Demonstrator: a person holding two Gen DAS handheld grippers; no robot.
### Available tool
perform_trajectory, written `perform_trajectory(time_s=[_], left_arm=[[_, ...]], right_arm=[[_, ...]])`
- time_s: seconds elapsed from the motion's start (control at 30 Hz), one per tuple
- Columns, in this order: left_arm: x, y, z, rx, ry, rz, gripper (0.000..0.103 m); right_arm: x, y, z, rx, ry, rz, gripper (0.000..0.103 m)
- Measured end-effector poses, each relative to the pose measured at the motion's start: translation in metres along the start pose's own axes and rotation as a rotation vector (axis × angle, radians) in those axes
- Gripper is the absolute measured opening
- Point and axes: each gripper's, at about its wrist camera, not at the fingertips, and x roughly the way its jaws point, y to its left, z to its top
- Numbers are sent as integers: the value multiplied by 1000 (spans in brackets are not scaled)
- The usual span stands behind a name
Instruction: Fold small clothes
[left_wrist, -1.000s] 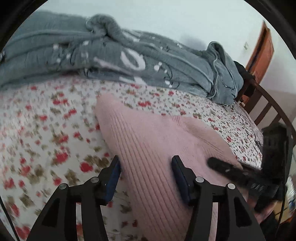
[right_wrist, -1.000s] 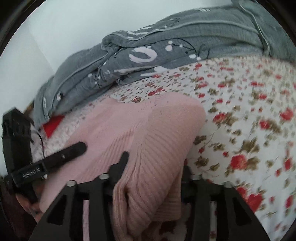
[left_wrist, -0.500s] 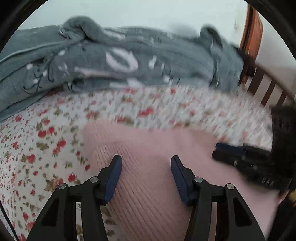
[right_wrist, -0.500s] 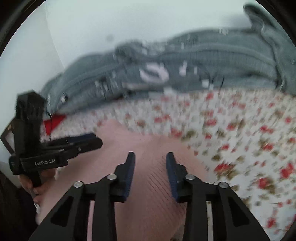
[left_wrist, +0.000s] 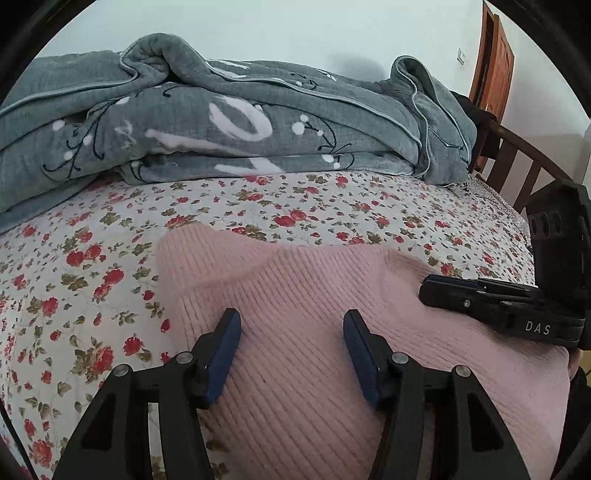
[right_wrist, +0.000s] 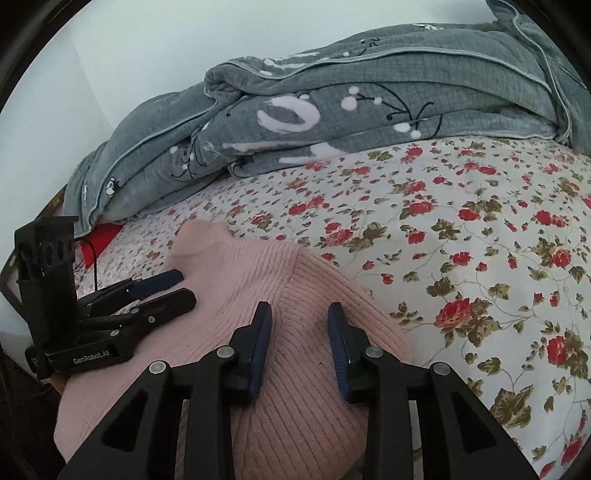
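Observation:
A pink ribbed knit garment (left_wrist: 314, 295) lies folded on the floral bedsheet (left_wrist: 74, 277); it also shows in the right wrist view (right_wrist: 258, 280). My left gripper (left_wrist: 291, 321) hovers just above its middle, open and empty. It shows in the right wrist view (right_wrist: 181, 286) at the left, over the garment's left side. My right gripper (right_wrist: 299, 314) is open and empty above the garment's right part. It shows in the left wrist view (left_wrist: 428, 288) at the right, fingers close together.
A crumpled grey blanket (left_wrist: 221, 122) with white print lies along the far side of the bed by the white wall. A wooden bed rail (left_wrist: 517, 158) and a door (left_wrist: 495, 62) are at the right. A red item (right_wrist: 101, 240) lies under the blanket's left end.
My right gripper let go of the pink garment's fold and opened above it. The garment now lies flat. Both grippers rose and steadied.

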Motion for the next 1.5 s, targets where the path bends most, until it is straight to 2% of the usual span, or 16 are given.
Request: perform_trajectory(time_s=[0.13,0.23,0.3,0.4,0.53,0.63,0.73,0.97,1.2,1.4,1.5], left_arm=[[-14,-11,-2,-5,13,49,58],[-38,-22,-12,-2,-9,42,60],[-55,-30,-22,-13,-21,26,63],[-78,-42,-35,7,-37,53,63],[-98,-57,-51,12,-37,50,63],[-100,-67,-63,8,-47,84,64],[-96,-75,-77,8,-59,127,64],[-100,-79,-87,-23,-59,150,64],[-102,-82,-96,-41,-51,149,65],[-104,-74,-109,-94,-41,102,66],[-103,-73,-109,-104,-44,101,67]], right_arm=[[-6,5,-1,-25,-10,-26,33],[-18,5,-5,-28,-38,-45,38],[-31,6,-11,-18,-55,-59,39],[-55,13,-24,-21,-107,-64,39],[-80,33,-45,-79,-143,-79,39],[-94,50,-64,-116,-152,-70,39],[-88,58,-81,-165,-145,-147,39],[-89,49,-96,-126,-138,-163,39],[-89,53,-101,-142,-139,-193,38],[-97,58,-102,-123,-147,-207,39],[-108,66,-104,-129,-176,-215,40]])
